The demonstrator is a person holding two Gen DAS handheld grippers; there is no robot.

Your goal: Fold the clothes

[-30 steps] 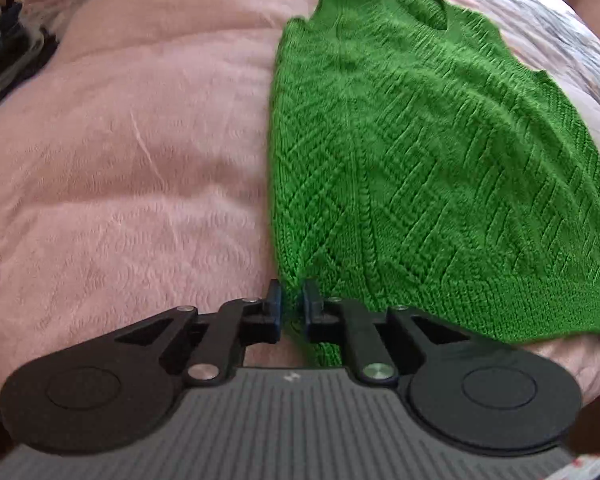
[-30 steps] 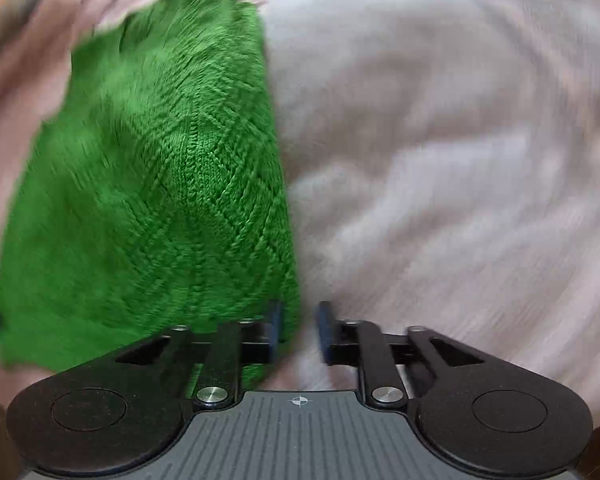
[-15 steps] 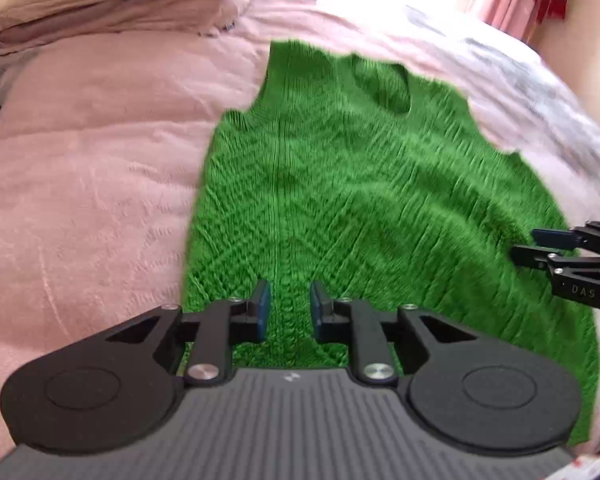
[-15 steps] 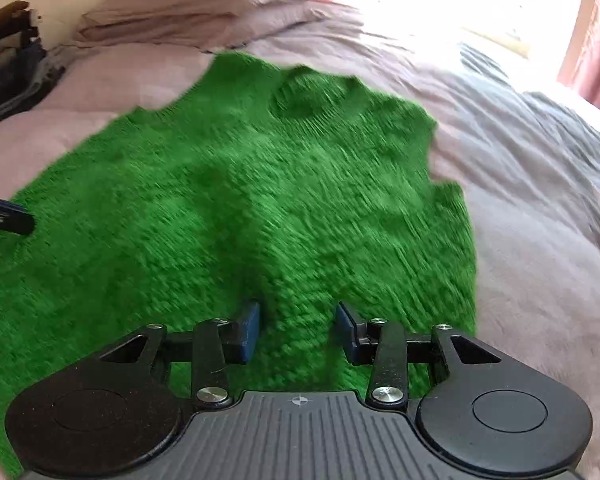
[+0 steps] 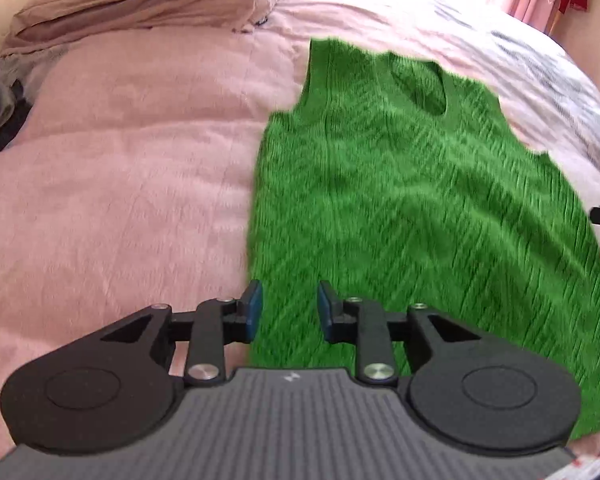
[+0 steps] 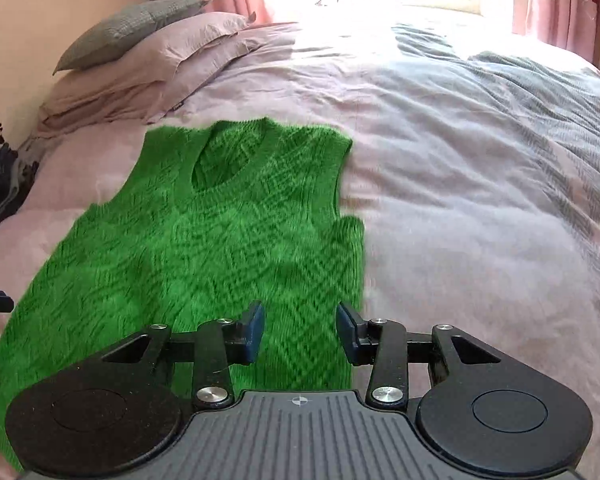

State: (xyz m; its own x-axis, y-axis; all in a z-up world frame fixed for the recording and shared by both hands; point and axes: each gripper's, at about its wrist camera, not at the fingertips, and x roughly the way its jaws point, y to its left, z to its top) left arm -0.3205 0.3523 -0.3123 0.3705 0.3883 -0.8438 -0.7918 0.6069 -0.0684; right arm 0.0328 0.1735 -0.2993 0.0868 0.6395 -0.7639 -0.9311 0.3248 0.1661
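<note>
Vest: green knitted vest (image 6: 204, 248) lies flat on the pink duvet (image 5: 112, 200), neckline toward the top of both frames; centre-right in the left wrist view, centre-left in the right wrist view.
Left gripper: left gripper (image 5: 288, 312) hangs over the vest's left edge near the hem; jaws opening, a narrow gap, nothing pinched between the pads.
Right gripper: right gripper (image 6: 300, 332) hangs over the vest's right edge, low in the frame; jaws parted moderately, empty.
Risk, grip: a pinch may take only the top knit layer, or catch the duvet beneath, so the fold would drag bedding along.
Risk, fabric: loose knit probably stretches and sags if lifted by one edge; uneven lifts would skew the fold.
Surroundings: stacked pillows (image 6: 148, 60) upper left; grey striped blanket (image 6: 540, 128) at right; pink curtains (image 6: 540, 0) along the top.
Obstruction: none lies on the vest; soft, uneven bedding gives little backing.
</note>
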